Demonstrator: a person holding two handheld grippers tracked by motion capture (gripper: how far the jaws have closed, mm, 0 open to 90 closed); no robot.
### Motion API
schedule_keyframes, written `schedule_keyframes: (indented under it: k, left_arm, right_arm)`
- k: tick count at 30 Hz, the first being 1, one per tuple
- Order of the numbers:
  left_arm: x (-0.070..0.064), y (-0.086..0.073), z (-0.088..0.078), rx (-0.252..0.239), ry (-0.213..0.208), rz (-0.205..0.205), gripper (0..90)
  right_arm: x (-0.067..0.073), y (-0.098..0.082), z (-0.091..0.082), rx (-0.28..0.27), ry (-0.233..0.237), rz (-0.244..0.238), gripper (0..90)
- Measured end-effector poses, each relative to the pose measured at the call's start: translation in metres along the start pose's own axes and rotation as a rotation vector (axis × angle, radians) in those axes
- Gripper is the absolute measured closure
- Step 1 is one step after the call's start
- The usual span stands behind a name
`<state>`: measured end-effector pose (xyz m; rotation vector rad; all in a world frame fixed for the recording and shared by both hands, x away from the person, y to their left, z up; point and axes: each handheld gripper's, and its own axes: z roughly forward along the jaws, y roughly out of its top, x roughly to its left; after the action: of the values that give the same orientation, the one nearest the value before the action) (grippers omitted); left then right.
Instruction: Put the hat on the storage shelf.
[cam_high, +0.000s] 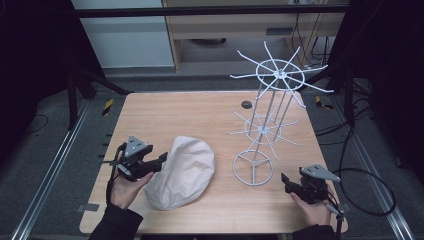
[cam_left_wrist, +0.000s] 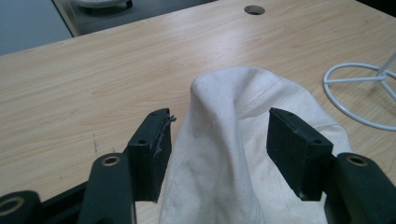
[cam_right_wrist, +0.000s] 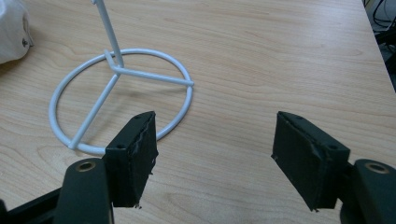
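A cream cloth cap (cam_high: 182, 172) lies on the wooden table (cam_high: 190, 115) at front centre-left. My left gripper (cam_high: 159, 162) reaches it from the left. In the left gripper view a raised fold of the cap (cam_left_wrist: 229, 140) stands between the jaws of my left gripper (cam_left_wrist: 217, 140); the left pad (cam_left_wrist: 152, 154) lies against the cloth, but the jaws stand wide and do not squeeze it. My right gripper (cam_high: 286, 181) rests at the front right, open and empty (cam_right_wrist: 215, 154), just short of the base ring (cam_right_wrist: 121, 70) of the white wire rack (cam_high: 253, 167).
The wire rack rises to two tiers of radiating spokes (cam_high: 280, 75) over the table's right half. A cable hole (cam_high: 246, 104) sits near the far edge. The cap's edge (cam_right_wrist: 11, 28) and the rack's ring (cam_left_wrist: 355, 93) show at the gripper views' borders.
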<state>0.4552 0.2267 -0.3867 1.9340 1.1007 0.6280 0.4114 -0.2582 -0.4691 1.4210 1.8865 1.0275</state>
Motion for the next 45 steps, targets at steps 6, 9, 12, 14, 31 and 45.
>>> schedule_keyframes:
  k: [6,9,12,14,31,45]
  left_arm:
    - [-0.002,0.003,0.009,0.034,-0.002,0.015,41.7]
    - [-0.004,0.004,0.014,0.061,-0.001,0.030,42.2]
    - [-0.005,0.004,0.019,0.089,-0.003,0.040,42.8]
    - [-0.006,0.004,0.022,0.111,-0.007,0.048,43.3]
    - [-0.013,0.003,0.045,0.234,-0.001,0.090,54.5]
    - [-0.016,-0.002,0.062,0.308,-0.019,0.089,68.9]
  right_arm:
    - [0.000,0.000,0.000,0.002,0.003,-0.001,31.2]
    - [0.000,0.000,0.001,0.003,0.004,-0.005,31.5]
    - [-0.001,0.000,0.001,0.004,0.006,-0.009,31.8]
    - [-0.001,0.000,0.001,0.005,0.009,-0.008,31.9]
    - [-0.001,-0.001,0.002,0.017,0.019,-0.005,32.5]
    - [-0.001,-0.001,0.003,0.026,0.024,-0.008,32.8]
